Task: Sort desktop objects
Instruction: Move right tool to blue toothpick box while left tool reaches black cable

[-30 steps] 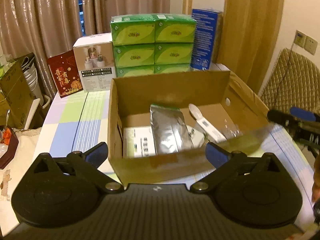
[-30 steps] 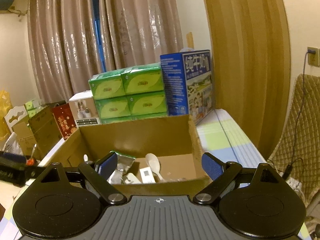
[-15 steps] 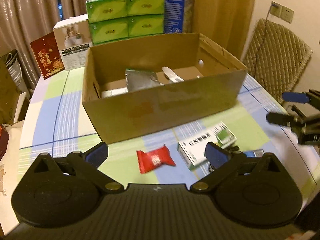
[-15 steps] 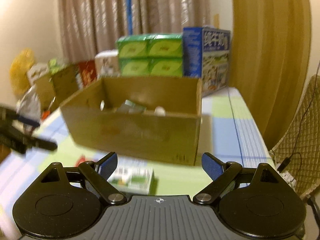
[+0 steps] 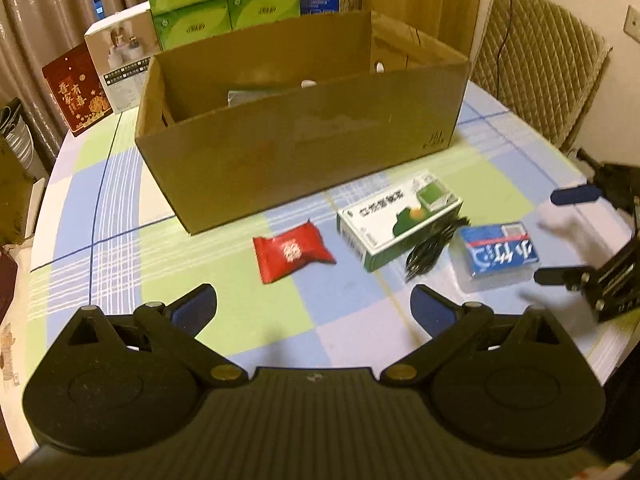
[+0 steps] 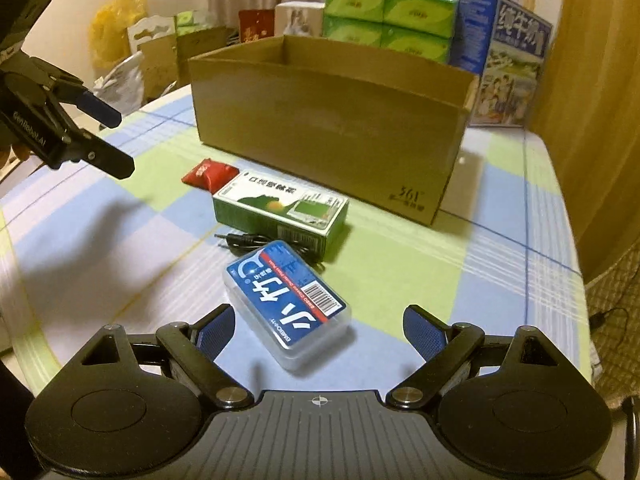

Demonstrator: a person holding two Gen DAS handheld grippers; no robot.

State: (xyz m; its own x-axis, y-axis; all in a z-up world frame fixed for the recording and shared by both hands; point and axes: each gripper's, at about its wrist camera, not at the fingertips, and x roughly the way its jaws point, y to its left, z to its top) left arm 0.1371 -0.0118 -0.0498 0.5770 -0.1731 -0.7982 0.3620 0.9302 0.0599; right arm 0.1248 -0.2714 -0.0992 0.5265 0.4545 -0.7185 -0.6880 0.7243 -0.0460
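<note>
Just ahead of my right tongs [image 6: 316, 326] — spread wide and empty, like my left tongs [image 5: 314, 306] — lies the clear floss case [image 6: 287, 305] beside the black cable [image 6: 240, 240], which could snag and drag along if I close carelessly.

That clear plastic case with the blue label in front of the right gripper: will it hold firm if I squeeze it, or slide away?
The clear plastic case looks like a rigid, flat-sided shell, so it should probably hold its shape under the open right gripper. Its glossy walls may slip, so centre it. It lies flat on the tablecloth, unlikely to roll or tip, though a push could nudge the black cable beside it.
</note>
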